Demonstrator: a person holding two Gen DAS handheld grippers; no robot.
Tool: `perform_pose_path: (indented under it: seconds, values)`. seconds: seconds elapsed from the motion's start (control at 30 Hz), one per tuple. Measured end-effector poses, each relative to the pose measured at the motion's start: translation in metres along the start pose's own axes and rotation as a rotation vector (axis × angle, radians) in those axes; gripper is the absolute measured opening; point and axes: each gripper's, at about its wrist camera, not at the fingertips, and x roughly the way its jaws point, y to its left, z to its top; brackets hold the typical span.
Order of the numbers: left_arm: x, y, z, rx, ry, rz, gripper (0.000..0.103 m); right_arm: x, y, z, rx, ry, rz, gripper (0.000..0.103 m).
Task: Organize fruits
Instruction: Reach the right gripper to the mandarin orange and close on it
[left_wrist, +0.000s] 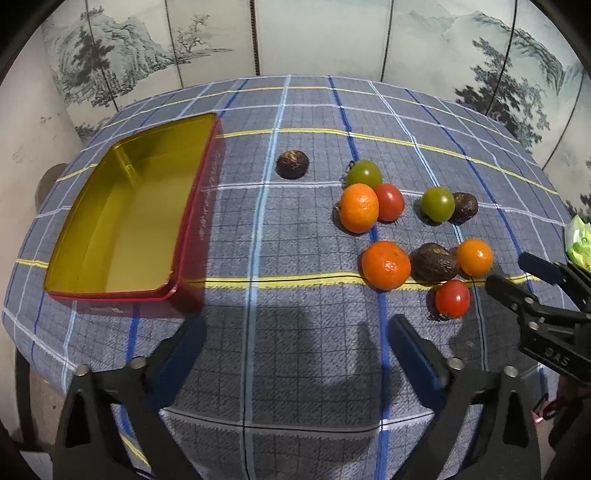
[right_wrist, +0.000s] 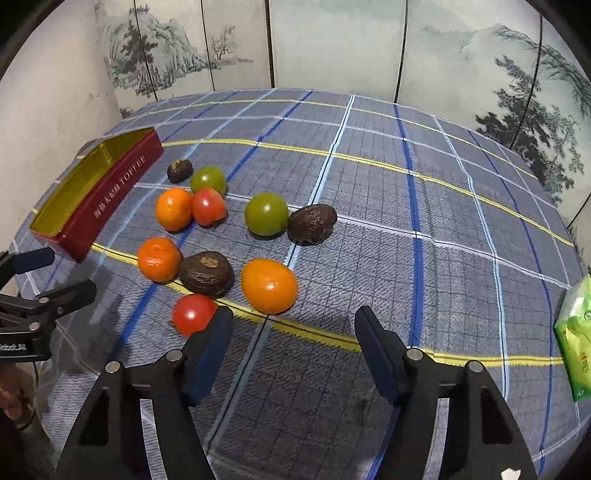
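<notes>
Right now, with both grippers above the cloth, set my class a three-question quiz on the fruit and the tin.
1. True or false: the tin already holds fruit.
2. How many orange fruits lie on the tablecloth?
3. Which fruit lies nearest the right gripper: A the red tomato, B the lone dark fruit by the tin, C a green tomato?

Key: 1 false, it is empty; 2 three; 3 A.

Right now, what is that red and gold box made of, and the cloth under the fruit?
The box looks like thin metal, a tin: its gold inside is shiny and mirrors the light, and its red outside is glossy with printed letters. The tablecloth looks like woven fabric: matte, with a visible thread texture and checked stripes.
</notes>
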Motion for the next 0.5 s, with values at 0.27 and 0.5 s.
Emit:
perform_pose_path:
  seconds: [0.27,0.5]
  values:
    - [0.01,-0.007,0.003,0.021,0.025,-0.029,0.085,0.021,0.004,0.007,-0.036,0.03,0.04,0.05]
    - [0.017,-0.012,0.008,0.041,0.035,-0.04,0.085,0.033,0.012,0.013,-0.068,0.039,0.076,0.037]
